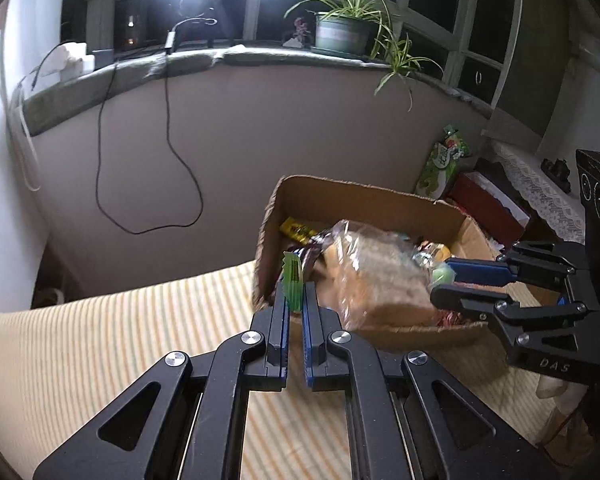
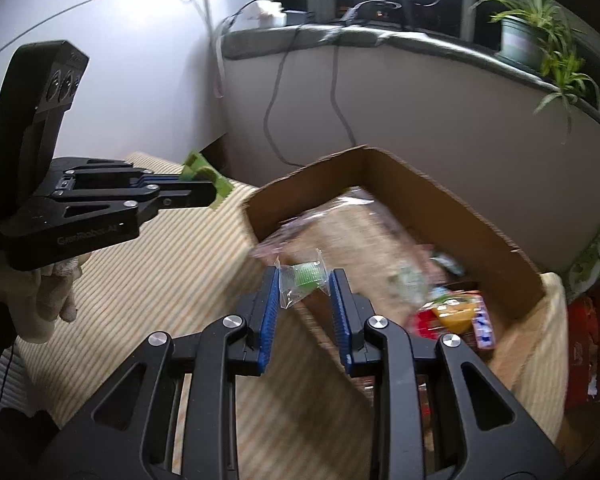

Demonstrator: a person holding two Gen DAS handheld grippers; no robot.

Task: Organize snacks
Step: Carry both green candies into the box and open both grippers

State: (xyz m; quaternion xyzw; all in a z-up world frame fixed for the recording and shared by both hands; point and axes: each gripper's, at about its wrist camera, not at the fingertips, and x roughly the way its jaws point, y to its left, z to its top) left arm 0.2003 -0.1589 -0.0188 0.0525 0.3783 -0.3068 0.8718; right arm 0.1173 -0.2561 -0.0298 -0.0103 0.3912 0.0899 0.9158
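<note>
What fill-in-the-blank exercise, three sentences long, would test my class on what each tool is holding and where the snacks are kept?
1. The left tool is shut on a flat ____ packet.
2. The right tool grips a small sweet in a ____ wrapper.
3. Most snacks lie in an open ____ box on the striped cloth.

Missing words: green; clear; cardboard
</note>
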